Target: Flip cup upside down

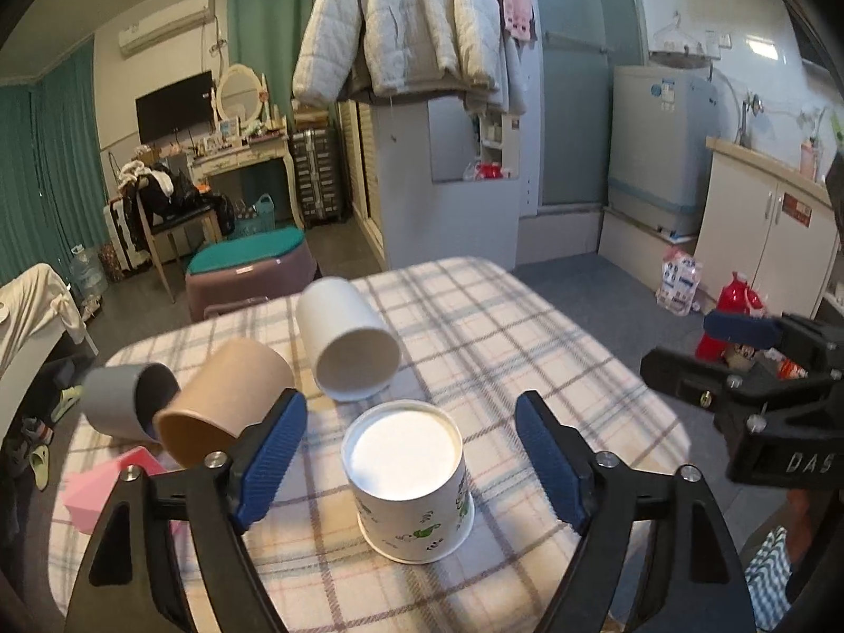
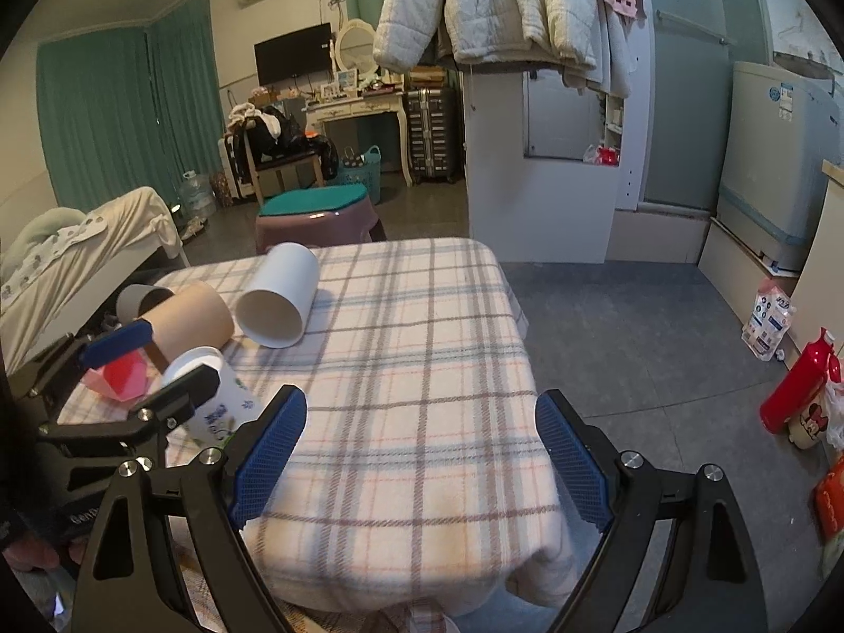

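Left tongs [image 1: 411, 456] spread wide, straddling the printed cup [image 1: 409, 480] without touching, cup upside down on the plaid worktop [image 1: 527, 348], right tongs [image 2: 422, 453] wide open and empty, white cup [image 1: 348, 337], tan cup [image 1: 227, 403], grey cup [image 1: 124, 395] lying on their sides beyond

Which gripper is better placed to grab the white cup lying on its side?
Left. The left gripper is open near the white cup; the right gripper is open over bare cloth, farther away.

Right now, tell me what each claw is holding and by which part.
Nothing is held. The left claw is open around the upside-down printed cup without touching it; the right claw is open over the plaid tablecloth.
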The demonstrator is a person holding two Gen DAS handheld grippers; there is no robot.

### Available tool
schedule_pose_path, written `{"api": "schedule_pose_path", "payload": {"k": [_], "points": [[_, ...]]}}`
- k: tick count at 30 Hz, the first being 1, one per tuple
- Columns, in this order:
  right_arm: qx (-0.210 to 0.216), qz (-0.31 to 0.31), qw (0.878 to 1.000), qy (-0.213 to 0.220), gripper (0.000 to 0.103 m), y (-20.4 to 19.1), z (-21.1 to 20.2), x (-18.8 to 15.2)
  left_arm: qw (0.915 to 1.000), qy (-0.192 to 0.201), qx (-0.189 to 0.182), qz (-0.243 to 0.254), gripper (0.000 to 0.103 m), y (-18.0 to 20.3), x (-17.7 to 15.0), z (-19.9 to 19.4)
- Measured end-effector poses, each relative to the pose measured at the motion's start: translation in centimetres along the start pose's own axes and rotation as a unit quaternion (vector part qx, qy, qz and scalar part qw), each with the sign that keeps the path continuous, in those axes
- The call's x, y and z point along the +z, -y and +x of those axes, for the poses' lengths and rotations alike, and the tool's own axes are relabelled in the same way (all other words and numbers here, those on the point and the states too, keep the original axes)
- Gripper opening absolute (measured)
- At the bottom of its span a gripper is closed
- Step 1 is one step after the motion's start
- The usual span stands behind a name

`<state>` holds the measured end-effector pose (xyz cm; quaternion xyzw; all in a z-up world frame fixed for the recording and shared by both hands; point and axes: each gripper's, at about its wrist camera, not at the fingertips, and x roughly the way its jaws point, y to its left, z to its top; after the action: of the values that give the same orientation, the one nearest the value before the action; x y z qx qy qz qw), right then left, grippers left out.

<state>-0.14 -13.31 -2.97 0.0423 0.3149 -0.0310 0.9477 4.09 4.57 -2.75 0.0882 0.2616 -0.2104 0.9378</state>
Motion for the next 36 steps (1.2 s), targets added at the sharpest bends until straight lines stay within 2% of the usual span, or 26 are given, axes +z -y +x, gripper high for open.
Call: {"api": "schedule_pose_path", "payload": {"k": [8,10,14,17,23,29,36], "points": [[0.011,-0.012,0.999,0.035,0.089,-2.1,-3.7,-0.4,0.9991,0.013,0.026,-0.032,0.088,-1.9,0.5,-5.4],[0.018,-0.014,0.999,0.042,0.089,-2.7,-4.4,-0.6,0.9985,0.014,0.036,-0.037,0.092,-2.4,0.3,-6.5],[0.03,-0.02,0.998,0.057,0.089,-4.3,-5.6,-1.5,0.9968,0.025,0.059,-0.048,0.094,-3.4,-0.9,-9.2],[0.041,-0.027,0.997,0.06,0.089,-5.5,-5.9,-2.6,0.9946,0.035,0.08,-0.056,0.103,-4.2,-2.3,-10.6],[0.052,-0.042,0.996,0.06,0.089,-7.8,-5.6,-4.7,0.9908,0.034,0.114,-0.065,0.103,-5.2,-5.5,-11.6],[0.06,-0.053,0.995,0.059,0.089,-9.1,-5.3,-6.3,0.9883,0.04,0.121,-0.084,0.103,-5.8,-7.7,-12.0],[0.061,-0.048,0.995,0.061,0.089,-9.1,-4.9,-6.8,0.9878,0.035,0.122,-0.091,0.103,-5.7,-8.5,-11.8]]}}
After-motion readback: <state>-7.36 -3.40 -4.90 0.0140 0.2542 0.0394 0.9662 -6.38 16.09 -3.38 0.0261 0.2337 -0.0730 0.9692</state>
